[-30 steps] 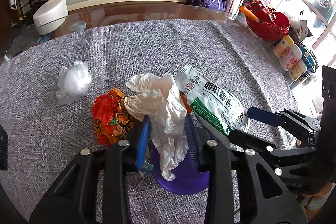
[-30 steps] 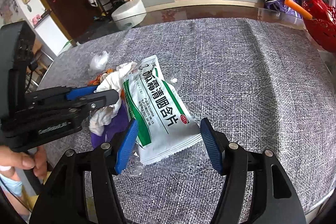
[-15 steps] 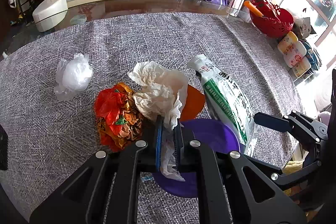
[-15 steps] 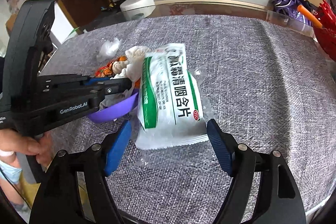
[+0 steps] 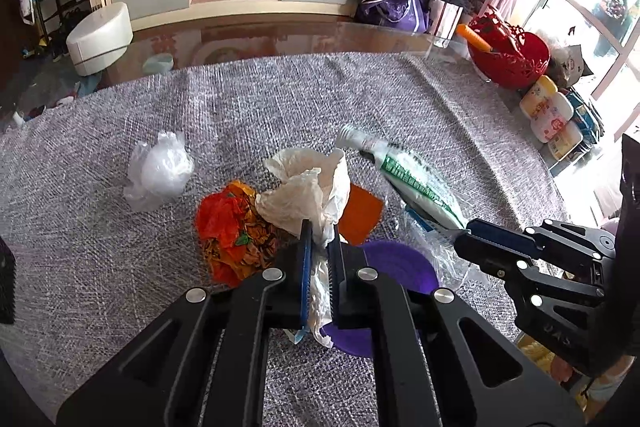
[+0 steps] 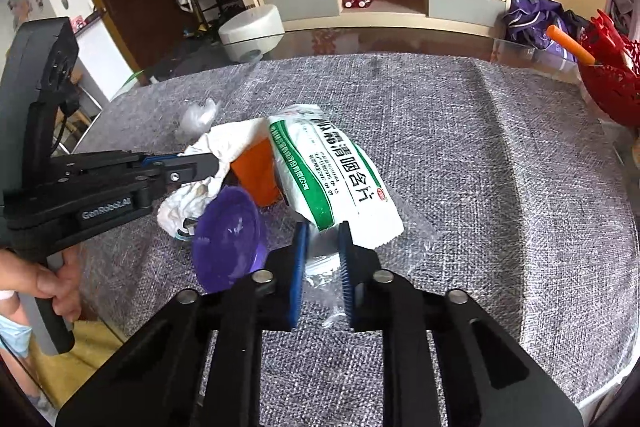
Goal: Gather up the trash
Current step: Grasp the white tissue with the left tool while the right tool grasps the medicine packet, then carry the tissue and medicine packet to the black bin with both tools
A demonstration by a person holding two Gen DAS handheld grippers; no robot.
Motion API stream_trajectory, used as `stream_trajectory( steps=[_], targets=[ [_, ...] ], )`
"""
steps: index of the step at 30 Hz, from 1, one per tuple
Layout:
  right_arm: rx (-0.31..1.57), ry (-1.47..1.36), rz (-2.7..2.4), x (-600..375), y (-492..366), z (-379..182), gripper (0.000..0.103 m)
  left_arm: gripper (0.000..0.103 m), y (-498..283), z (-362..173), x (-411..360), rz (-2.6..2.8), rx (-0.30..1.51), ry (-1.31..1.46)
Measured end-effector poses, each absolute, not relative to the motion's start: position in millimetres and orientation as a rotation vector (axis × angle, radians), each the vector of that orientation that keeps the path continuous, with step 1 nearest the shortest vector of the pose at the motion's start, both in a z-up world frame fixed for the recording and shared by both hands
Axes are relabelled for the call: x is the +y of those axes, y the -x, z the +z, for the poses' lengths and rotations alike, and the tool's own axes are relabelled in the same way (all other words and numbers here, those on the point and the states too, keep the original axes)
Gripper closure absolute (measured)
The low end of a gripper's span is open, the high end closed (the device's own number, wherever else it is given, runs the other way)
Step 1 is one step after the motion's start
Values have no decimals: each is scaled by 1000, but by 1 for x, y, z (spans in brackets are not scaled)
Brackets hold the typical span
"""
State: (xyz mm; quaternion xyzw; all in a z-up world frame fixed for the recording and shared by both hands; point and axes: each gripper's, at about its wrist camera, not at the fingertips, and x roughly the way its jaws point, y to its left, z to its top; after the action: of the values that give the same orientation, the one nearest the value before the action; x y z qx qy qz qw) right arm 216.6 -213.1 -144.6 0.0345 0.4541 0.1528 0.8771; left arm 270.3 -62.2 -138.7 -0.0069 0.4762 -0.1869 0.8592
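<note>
Grey tablecloth [image 5: 120,287]; only left view shows orange wrapper [image 5: 232,227].

We see the left gripper [image 5: 320,247] clamped on a crumpled white tissue [image 5: 308,187] above a purple dish [image 5: 400,263]. An orange-red wrapper [image 5: 232,223] lies just beside it on the grey bench [image 5: 280,99], a clear plastic wad [image 5: 160,171] farther left. The right gripper [image 5: 460,231] pinches a white-green packet [image 5: 416,183].

**Rough cloth, glossy plastics**

The table cloth [image 5: 400,99] is coarse grey weave, matt. The white tissue [image 5: 308,187] is soft crumpled paper. The green-and-white sachet [image 6: 332,171] is glossy printed film; the purple bowl [image 6: 228,231] smooth shiny plastic. The clear bag [image 5: 158,173] near the cloth's left edge is thin crinkled plastic.
</note>
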Motion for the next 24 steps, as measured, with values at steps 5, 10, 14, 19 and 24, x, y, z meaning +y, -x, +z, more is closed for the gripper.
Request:
stream_trajectory(
  steps=[5, 10, 14, 19, 24],
  targets=[
    [931, -82, 310, -218, -213, -136, 92, 97, -264, -123, -59, -391, 969, 14],
    [896, -94, 300, -223, -208, -120, 95, 97, -254, -100, -53, -373, 921, 17],
    [858, -94, 296, -225, -199, -102, 95, 97, -240, -78, -49, -363, 881, 18],
    [813, -96, 298, -228, -181, -79, 95, 97, -214, -54, -46, -365, 835, 13],
    [786, -80, 292, -225, -153, -62, 96, 97, -175, -33, -42, -362, 794, 10]
  ],
)
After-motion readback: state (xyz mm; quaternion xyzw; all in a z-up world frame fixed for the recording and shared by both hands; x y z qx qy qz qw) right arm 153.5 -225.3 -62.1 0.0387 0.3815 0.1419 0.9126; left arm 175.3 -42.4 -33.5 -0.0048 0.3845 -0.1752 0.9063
